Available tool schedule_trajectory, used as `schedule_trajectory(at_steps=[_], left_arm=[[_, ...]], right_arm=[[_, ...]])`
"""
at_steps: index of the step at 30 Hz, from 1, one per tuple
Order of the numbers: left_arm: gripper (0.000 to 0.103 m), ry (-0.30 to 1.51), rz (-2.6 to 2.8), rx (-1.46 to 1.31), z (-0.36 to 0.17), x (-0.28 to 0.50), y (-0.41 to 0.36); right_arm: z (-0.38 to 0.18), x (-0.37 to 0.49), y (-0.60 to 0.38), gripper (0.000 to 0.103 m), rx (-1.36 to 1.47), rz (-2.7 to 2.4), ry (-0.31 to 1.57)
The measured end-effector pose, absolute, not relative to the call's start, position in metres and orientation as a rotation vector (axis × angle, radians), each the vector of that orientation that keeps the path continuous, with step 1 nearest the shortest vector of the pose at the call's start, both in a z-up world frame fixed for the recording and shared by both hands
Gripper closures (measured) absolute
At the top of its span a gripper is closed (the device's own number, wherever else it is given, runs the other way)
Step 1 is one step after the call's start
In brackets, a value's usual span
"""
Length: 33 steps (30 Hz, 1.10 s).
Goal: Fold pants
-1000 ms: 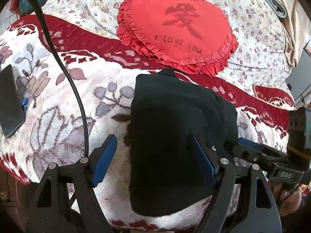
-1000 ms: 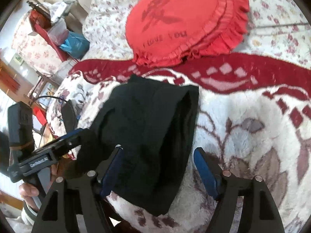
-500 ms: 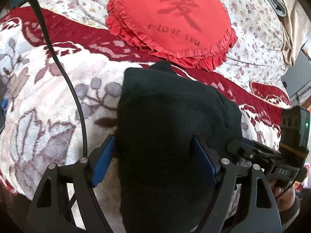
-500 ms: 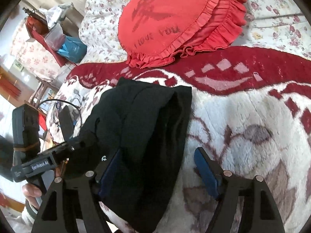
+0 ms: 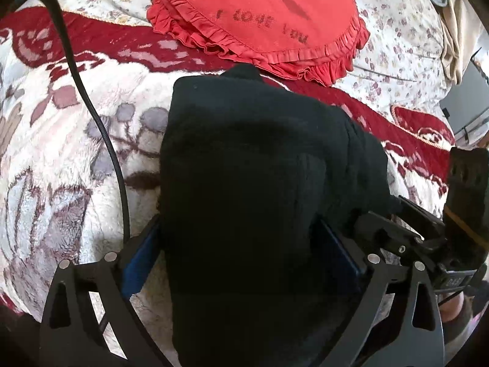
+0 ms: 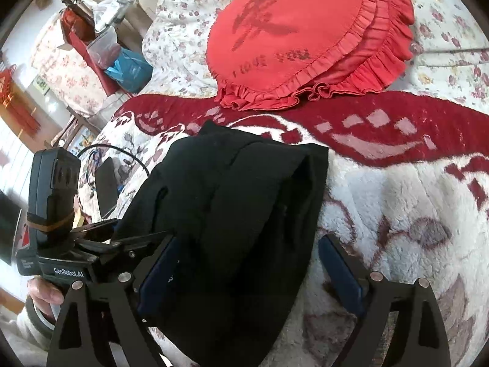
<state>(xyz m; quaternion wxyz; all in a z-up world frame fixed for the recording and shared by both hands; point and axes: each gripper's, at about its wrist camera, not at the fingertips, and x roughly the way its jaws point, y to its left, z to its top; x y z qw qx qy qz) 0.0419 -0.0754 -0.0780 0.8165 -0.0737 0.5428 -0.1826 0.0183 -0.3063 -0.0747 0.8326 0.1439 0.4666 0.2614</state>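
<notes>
We are looking at the black pants point(image 5: 244, 189), folded into a thick bundle and lying on the plush red-and-white blanket point(image 5: 61, 153) near its front edge, their near end cut off below. The left gripper point(image 5: 241, 260) is straddling the bundle with jaws spread wide; the fabric is hiding its pads, so we cannot tell whether they touch. The right gripper point(image 6: 253, 269) is also standing open, the bundle's edge lying between its fingers. A red heart cushion point(image 6: 305, 30) is resting just beyond the pants, and a black cable point(image 5: 101, 128) is crossing the blanket.
</notes>
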Motion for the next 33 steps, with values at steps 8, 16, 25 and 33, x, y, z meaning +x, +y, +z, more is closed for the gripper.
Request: schedule_trajectory(at_steps=[8, 16, 25, 33], left_arm=[[0.001, 1.194, -0.367, -0.103, -0.080, 0.041, -0.083], [0.001, 1.208, -0.367, -0.109, -0.081, 0.041, -0.084], [0.023, 1.147, -0.376, -0.140, -0.072, 0.029, -0.077], [0.066, 1.071, -0.409, -0.210, -0.037, 0.028, -0.058]], right_arm=[[-0.076, 0.020, -0.303, 0.019, 0.342, 0.551, 0.996], [-0.078, 0.022, -0.310, 0.039, 0.399, 0.543, 1.010], [-0.078, 0.022, -0.313, 0.059, 0.429, 0.577, 1.015], [-0.040, 0.017, -0.292, 0.070, 0.376, 0.635, 0.942]])
